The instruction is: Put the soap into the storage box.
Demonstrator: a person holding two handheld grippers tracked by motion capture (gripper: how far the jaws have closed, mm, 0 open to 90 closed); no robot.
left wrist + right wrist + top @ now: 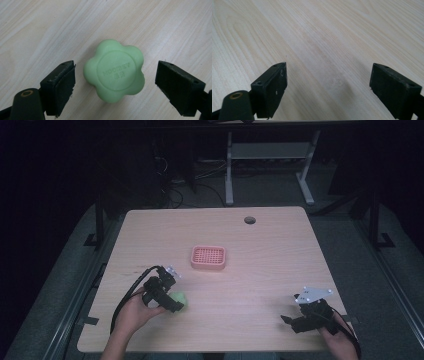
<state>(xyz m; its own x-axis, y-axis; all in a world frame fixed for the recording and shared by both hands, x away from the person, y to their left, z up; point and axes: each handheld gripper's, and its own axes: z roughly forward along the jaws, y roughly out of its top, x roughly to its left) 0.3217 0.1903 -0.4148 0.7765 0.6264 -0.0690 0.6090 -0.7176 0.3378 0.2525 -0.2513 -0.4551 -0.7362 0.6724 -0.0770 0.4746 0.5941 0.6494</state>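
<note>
Left tool (115, 77) wide open, its two black jaws standing on either side of a light green, flower-shaped bar of soap (114, 73), close to it but not touching yet. Soap lying flat on the pale wooden surface (260, 285), near the front left part, with raised letters on top, too small to read for sure. Step in hand, most likely: getting set to pick up the soap. Next move calls for squeezing the jaws shut on the soap's round sides, gently, since soap can be slippery, then lifting. Probably bound for the pink plastic soap dish with little holes (208, 258), sitting near the middle, well apart from the soap. Right tool (300, 319) open too, holding nothing, low over bare wood at the front right.
</note>
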